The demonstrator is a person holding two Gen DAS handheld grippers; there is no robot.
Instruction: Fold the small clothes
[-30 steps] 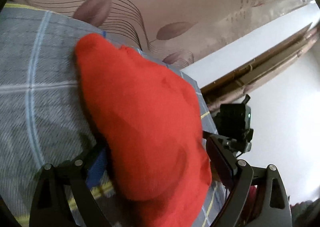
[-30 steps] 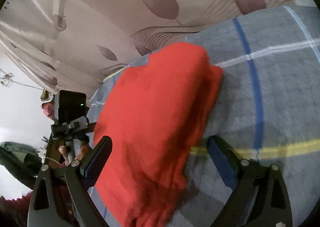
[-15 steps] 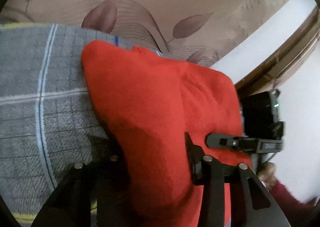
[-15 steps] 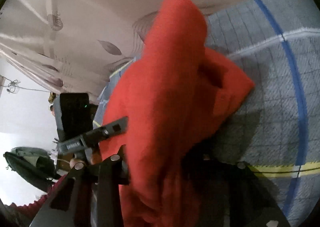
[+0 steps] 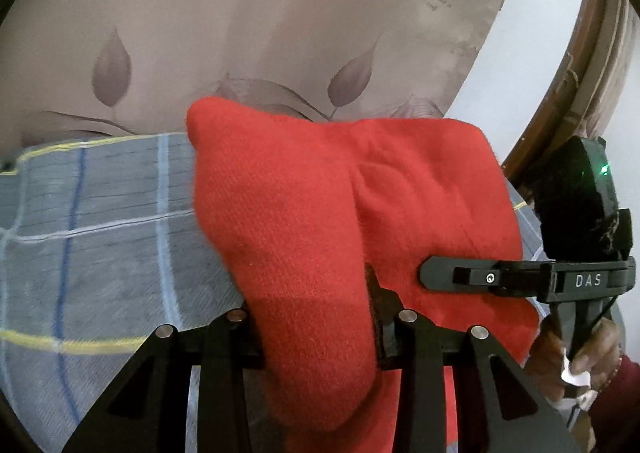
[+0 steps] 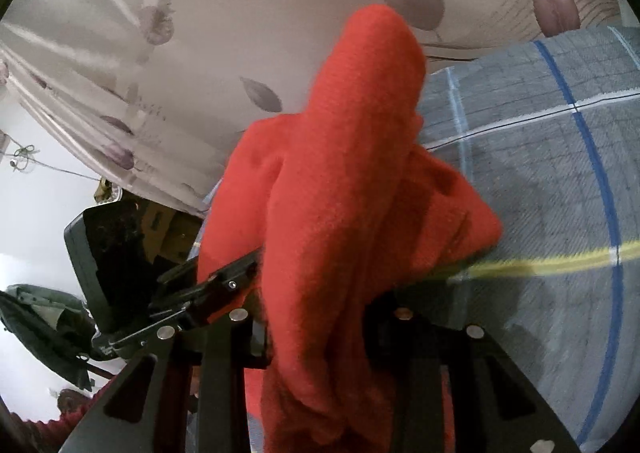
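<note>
Left wrist view: left gripper [image 5: 316, 317] pinched tight on red knit garment [image 5: 340, 213]. Right gripper [image 6: 320, 317] pinched tight on same garment. Cloth runs forward from both, far end on checked blanket [image 5: 100, 213]. Grippers side by side.

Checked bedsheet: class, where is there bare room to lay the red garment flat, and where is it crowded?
Bare checked sheet lies left of the red garment in the left view, right of it in the right view. It is crowded where the left gripper and right gripper pinch it.
</note>
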